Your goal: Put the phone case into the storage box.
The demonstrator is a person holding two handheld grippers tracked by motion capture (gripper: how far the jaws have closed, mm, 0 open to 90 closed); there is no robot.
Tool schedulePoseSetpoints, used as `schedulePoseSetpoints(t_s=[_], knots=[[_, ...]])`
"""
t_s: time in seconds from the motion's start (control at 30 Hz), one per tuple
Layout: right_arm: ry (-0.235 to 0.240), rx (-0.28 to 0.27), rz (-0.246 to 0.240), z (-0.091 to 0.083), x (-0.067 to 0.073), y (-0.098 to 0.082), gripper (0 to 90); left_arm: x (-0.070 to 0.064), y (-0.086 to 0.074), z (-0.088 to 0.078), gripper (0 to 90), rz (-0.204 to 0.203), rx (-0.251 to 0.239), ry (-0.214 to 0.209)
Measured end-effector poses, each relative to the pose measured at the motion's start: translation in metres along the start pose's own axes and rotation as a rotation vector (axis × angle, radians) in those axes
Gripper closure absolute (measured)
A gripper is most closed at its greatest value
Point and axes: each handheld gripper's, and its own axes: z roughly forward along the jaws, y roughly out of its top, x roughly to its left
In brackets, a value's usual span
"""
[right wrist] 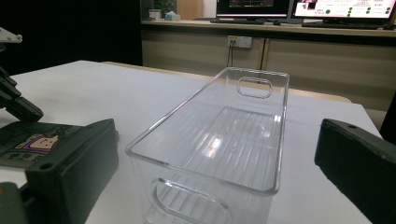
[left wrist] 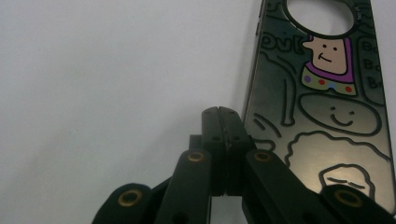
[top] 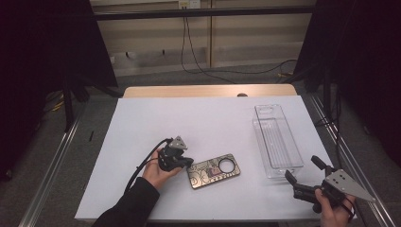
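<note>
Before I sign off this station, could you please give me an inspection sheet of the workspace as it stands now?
Surface: white sheet over a wooden table, flat and clean.
Job's things: dark metallic phone case with cartoon drawings and a round camera hole, lying flat near the front edge; clear ribbed plastic bin with handle cut-outs, upright and empty at the right.
Clutter: nothing seen.
Grippers: left gripper shut, tips at the case's left end, holding nothing; right gripper open, facing the bin's near end.
Cables: black cable trails from the left gripper; black wires on the floor beyond.
Surroundings: black curtains either side, wood-panelled wall, monitors behind.
</note>
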Motion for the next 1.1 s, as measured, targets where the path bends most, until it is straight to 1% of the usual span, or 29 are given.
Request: schedulePoseSetpoints(t_s=[0.03,0.07,0.1,0.13,0.3,0.33,0.37,0.47,0.5,0.57,0.67,0.7,0.73,0.8,0.83,0.93,0.97,1.0,1.03,1.07,1.1], knots=[[-0.002,0.000,0.000,0.000,0.000,0.000,0.0,0.000,0.000,-0.001,90.0,0.011,0.010,0.000],[-0.003,0.001,0.001,0.000,0.000,0.000,0.0,-0.001,0.000,-0.001,90.0,0.012,0.008,0.005],[-0.002,0.001,0.003,0.000,0.000,0.000,0.0,-0.001,-0.001,-0.002,90.0,0.026,0.015,0.000],[-0.004,-0.001,0.002,0.000,0.000,0.000,0.0,-0.003,-0.002,-0.002,90.0,0.013,0.002,0.002],[-0.004,-0.001,0.001,0.000,0.000,0.000,0.0,-0.007,-0.005,-0.004,90.0,0.024,0.008,0.000],[-0.004,-0.002,0.001,0.000,0.000,0.000,0.0,-0.008,-0.006,-0.004,90.0,0.010,-0.008,0.002],[-0.005,-0.003,0.003,0.000,0.000,0.000,0.0,-0.008,-0.006,-0.005,90.0,0.023,0.003,-0.002],[-0.008,-0.003,0.007,0.000,0.000,0.000,0.0,-0.010,-0.008,-0.006,90.0,0.016,-0.002,-0.004],[-0.009,-0.004,0.008,0.000,0.000,0.000,0.0,-0.011,-0.009,-0.006,90.0,0.023,-0.001,-0.002],[-0.008,-0.005,0.005,-0.001,0.000,0.000,0.0,-0.013,-0.009,-0.006,90.0,0.018,-0.006,0.000],[-0.007,-0.004,0.002,0.000,0.000,0.000,0.0,-0.014,-0.009,-0.007,90.0,0.030,0.004,-0.007],[-0.009,-0.003,0.004,0.000,0.000,0.000,0.0,-0.014,-0.010,-0.007,90.0,0.030,0.003,-0.008],[-0.009,-0.002,0.005,0.000,0.000,0.000,0.0,-0.015,-0.010,-0.006,90.0,0.017,-0.007,-0.009],[-0.007,-0.002,0.006,0.000,0.000,0.000,0.0,-0.015,-0.010,-0.006,90.0,0.017,-0.008,-0.011],[-0.007,-0.003,0.006,0.000,0.000,0.000,0.0,-0.015,-0.010,-0.007,90.0,0.027,-0.001,-0.009],[-0.005,-0.001,0.005,0.000,0.000,0.000,0.0,-0.017,-0.010,-0.007,90.0,0.031,0.001,-0.012],[-0.004,-0.002,0.005,0.000,0.001,0.000,0.0,-0.017,-0.010,-0.007,90.0,0.038,0.003,-0.012],[-0.006,-0.003,0.005,0.000,0.001,0.000,0.0,-0.018,-0.010,-0.007,90.0,0.029,-0.004,-0.013],[-0.006,-0.003,0.005,0.000,0.001,0.000,0.0,-0.018,-0.011,-0.007,90.0,0.035,0.000,-0.014],[-0.006,-0.001,0.004,0.000,0.000,0.000,0.0,-0.020,-0.011,-0.007,90.0,0.036,-0.007,-0.016],[-0.006,-0.001,0.005,0.000,0.000,0.000,0.0,-0.021,-0.011,-0.007,90.0,0.047,-0.005,-0.015]])
